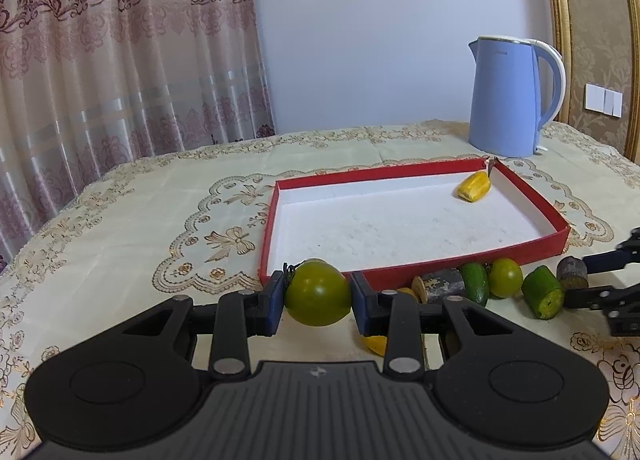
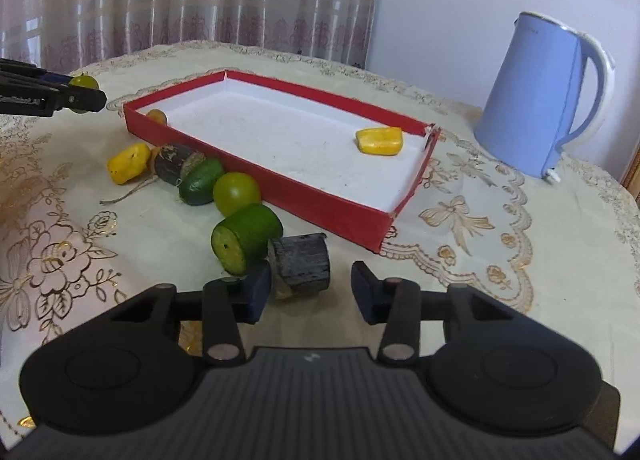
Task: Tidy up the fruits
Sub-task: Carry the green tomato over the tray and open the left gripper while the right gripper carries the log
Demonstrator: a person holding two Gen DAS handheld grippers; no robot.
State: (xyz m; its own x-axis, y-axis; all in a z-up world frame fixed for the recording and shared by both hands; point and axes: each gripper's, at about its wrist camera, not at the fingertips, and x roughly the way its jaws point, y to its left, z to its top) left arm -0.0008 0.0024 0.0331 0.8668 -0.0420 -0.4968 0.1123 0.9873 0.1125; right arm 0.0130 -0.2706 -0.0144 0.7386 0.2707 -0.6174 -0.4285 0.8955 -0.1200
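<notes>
My left gripper [image 1: 318, 296] is shut on a green tomato [image 1: 318, 292] and holds it at the near left corner of the red tray [image 1: 460, 260]; it also shows in the right wrist view [image 2: 85, 82]. A yellow piece [image 1: 474, 187] lies in the tray's far right corner. My right gripper [image 2: 306, 288] is open, with a dark wooden cylinder [image 2: 300, 262] between its fingers, touching the left one. Along the tray's front lie a cut green piece [image 2: 246, 238], a second green tomato [image 2: 236, 193], a dark green fruit [image 2: 201, 181], another dark cylinder [image 2: 174, 162] and a yellow piece [image 2: 128, 168].
A blue kettle [image 1: 510, 96] stands behind the tray at the back right, on the embroidered cream tablecloth [image 1: 160, 220]. A small orange piece [image 2: 157, 116] sits behind the tray's left corner. A piece of string [image 2: 128, 194] trails near the fruit. Curtains hang behind the table.
</notes>
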